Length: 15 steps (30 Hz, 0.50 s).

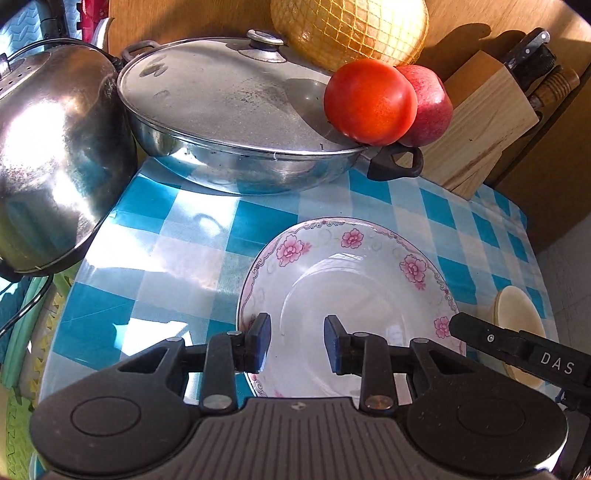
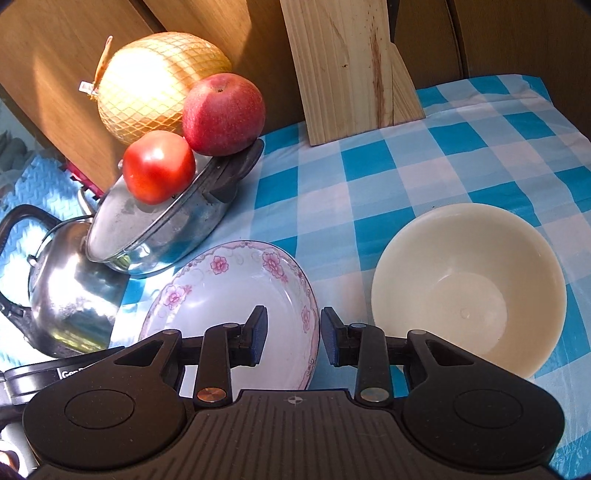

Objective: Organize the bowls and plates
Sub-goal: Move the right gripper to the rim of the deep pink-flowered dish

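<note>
A white plate with pink flowers lies on the blue checked tablecloth. My left gripper is open, its fingers spread over the plate's near left part. A cream bowl shows at the right, partly behind the other gripper's finger. In the right wrist view the same plate lies left and the cream bowl right. My right gripper is open and straddles the plate's right rim, nothing held.
A lidded steel pan with a tomato and an apple on it stands behind the plate. A steel kettle is at the left, a netted pomelo and a wooden knife block at the back.
</note>
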### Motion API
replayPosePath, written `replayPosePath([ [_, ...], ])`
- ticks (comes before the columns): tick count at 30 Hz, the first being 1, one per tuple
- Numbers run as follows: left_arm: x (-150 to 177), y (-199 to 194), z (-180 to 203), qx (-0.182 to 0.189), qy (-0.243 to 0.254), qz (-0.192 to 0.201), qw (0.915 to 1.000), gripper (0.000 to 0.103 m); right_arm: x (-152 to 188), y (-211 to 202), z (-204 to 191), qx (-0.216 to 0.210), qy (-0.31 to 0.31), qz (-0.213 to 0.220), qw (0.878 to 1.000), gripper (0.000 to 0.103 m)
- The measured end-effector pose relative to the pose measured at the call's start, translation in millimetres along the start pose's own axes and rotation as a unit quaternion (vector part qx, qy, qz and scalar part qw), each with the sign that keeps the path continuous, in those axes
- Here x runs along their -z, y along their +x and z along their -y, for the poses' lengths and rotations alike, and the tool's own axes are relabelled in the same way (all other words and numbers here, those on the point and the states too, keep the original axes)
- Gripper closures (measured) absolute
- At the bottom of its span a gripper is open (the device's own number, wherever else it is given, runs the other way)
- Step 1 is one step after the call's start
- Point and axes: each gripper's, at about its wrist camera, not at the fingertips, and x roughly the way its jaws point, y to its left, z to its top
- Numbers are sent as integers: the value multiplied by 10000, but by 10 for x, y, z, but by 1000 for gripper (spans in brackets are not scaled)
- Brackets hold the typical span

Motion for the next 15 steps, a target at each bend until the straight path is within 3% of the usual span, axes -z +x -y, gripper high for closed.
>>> replayPosePath([
  [11,-65,143,88,11,266,-19,9996,75,-51,171,5,-14,-67,-96,9999,62],
  [15,-76,196,158,5,445,-38,9990,75,-36,208,-19,111,-234,-90,9996,70],
])
